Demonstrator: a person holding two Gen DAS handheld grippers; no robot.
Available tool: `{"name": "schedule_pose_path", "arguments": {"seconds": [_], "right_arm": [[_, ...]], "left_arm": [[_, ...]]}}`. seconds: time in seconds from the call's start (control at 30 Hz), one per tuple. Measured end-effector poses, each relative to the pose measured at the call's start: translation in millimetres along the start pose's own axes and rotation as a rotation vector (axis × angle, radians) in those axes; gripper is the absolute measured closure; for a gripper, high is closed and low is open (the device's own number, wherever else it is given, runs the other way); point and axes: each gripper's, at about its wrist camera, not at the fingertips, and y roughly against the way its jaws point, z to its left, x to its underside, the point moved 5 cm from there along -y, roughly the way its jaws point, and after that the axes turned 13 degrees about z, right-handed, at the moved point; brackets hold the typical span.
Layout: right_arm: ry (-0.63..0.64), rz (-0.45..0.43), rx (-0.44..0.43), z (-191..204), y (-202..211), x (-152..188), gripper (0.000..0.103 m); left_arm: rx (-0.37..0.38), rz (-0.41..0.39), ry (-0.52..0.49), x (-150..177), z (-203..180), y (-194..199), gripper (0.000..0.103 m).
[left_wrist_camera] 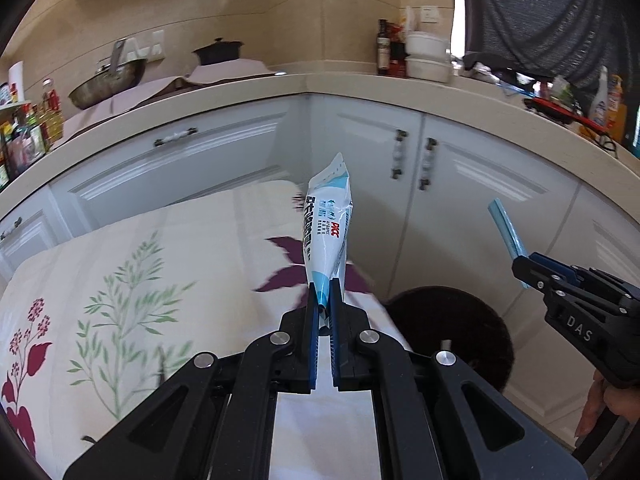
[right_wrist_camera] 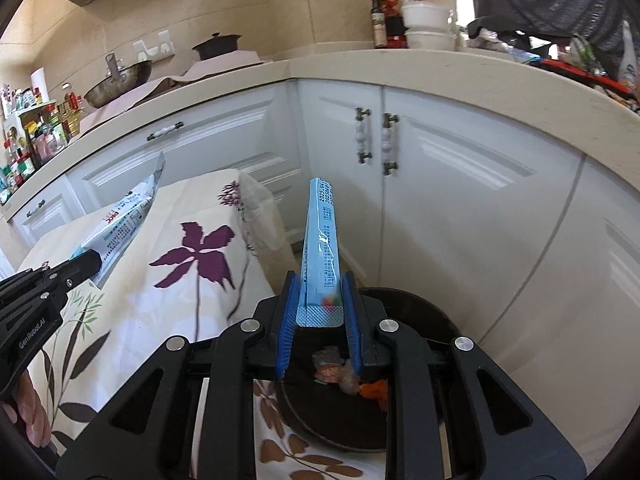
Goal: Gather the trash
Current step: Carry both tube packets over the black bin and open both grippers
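My left gripper [left_wrist_camera: 325,300] is clamped on the bottom corner of a white and blue packet [left_wrist_camera: 329,220], and the packet sticks up over the tablecloth [left_wrist_camera: 120,280], just beside the bin [left_wrist_camera: 452,336]. My right gripper [right_wrist_camera: 320,304] is clamped on the end of a long blue wrapper [right_wrist_camera: 322,240], which points up right above the bin, where some orange scraps [right_wrist_camera: 340,372] already lie inside. Both pieces look thin and very light, I think, and soft enough to bend or crumple. The packet looks shiny, so it may slip if I pinch it loosely. The crimped end seams seem the best places to hold, since they look flat and a bit rough. The wrapper keeps its shape, so it seems a little stiffer. Neither looks like it could break.
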Motion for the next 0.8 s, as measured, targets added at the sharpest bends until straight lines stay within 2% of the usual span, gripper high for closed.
{"name": "schedule_pose_path", "arguments": {"seconds": [0.2, 0.43, 0.8], "right_arm": [[-0.027, -0.02, 0.046, -22.2, 7.3, 9.8, 0.081], [-0.05, -0.022, 0.076, -43.1, 1.0, 18.7, 0.081], [-0.1, -0.004, 0.083, -70.7, -22.9, 22.7, 0.081]], "left_arm": [[0.046, 0.005, -0.051, 4.9, -41.3, -5.5, 0.098], [0.063, 0.043, -0.119, 13.4, -80.6, -26.8, 0.098], [0.063, 0.096, -0.172, 13.4, -116.3, -57.6, 0.096]]}}
